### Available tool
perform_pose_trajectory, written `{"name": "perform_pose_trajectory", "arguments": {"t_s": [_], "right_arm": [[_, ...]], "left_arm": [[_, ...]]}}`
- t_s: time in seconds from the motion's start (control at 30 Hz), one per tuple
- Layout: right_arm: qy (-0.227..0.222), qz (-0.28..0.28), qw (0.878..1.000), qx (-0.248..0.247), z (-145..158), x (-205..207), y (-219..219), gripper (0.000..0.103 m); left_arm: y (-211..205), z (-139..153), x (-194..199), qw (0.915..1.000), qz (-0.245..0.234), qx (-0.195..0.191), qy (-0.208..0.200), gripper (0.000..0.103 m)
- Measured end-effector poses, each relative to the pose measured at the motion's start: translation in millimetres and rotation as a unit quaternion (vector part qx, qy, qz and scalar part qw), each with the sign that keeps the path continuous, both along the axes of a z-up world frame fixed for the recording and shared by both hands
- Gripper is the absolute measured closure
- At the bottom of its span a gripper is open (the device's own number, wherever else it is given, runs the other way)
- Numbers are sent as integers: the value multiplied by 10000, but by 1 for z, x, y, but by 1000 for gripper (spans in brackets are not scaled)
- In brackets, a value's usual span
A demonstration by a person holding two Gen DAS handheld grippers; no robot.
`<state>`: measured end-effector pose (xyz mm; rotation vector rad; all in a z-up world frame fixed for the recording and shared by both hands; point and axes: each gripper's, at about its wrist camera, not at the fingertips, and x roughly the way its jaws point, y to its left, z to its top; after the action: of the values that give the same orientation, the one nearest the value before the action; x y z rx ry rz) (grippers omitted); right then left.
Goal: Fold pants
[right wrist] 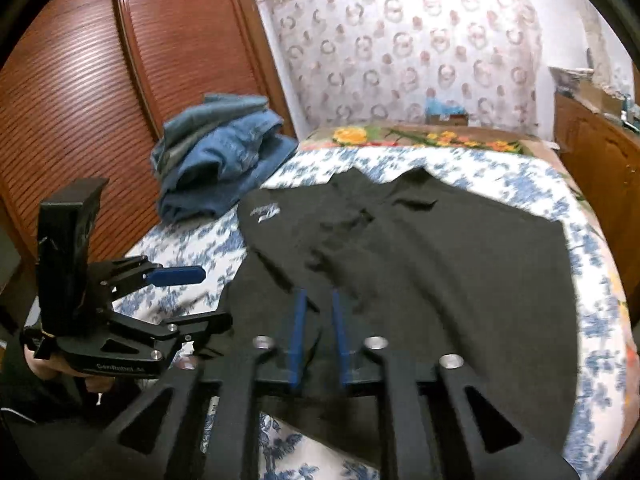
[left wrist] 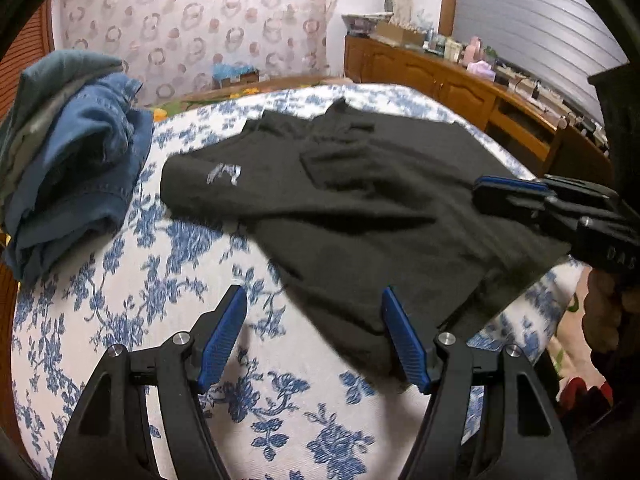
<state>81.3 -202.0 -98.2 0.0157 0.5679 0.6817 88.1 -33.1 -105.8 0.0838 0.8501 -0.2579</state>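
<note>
Black pants [left wrist: 360,208]: spread on the bed [left wrist: 120,320], ahead of both grippers, seemingly folded once; further folds remain. Left gripper [left wrist: 316,336]: spread wide, empty, at the near hem. Right gripper [right wrist: 318,336]: nearly closed; pinching cloth or not, cannot tell. Jeans pile [left wrist: 76,168]: far left.

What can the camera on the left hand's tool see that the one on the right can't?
Only the left view shows the cluttered dresser along the blind.
Only the right view shows the brown wardrobe doors.
Both show the black pants spread on the floral bedspread, the denim pile and the patterned curtain.
</note>
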Motion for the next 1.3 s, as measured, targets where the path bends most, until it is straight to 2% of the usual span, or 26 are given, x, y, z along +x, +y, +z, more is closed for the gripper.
{"name": "perform_pose_trajectory", "arguments": {"t_s": [0.17,0.4,0.43,0.47,0.57,0.67,0.9,1.3], "right_arm": [[291,100,9993,-224,-14,14,20,78],[370,175,9985,-375,-14,26,31,78],[354,222,9984,-374,-14,25,32,83],[302,282,9986,-344,-14,24,31,96],[21,359,9988,-324,-8,15,32,100],[-310,261,9990,-188,6,6,23,101],[-723,-76,9973,-94,34,-13,-19,101],[-852,-691,9939,-132,48,-62,-79,101]], "left_arm": [[8,-11,-1,9998,113,20,141,32],[10,-13,-6,9999,92,3,56,32],[11,-13,-5,9999,93,-12,68,32],[10,-13,-6,9999,97,-10,70,32],[11,-8,-7,9999,126,-100,23,32],[11,3,-10,9997,111,-172,-127,32],[-5,26,-5,9990,-90,-219,-370,32],[-42,36,11,9975,-524,-318,-347,32]]}}
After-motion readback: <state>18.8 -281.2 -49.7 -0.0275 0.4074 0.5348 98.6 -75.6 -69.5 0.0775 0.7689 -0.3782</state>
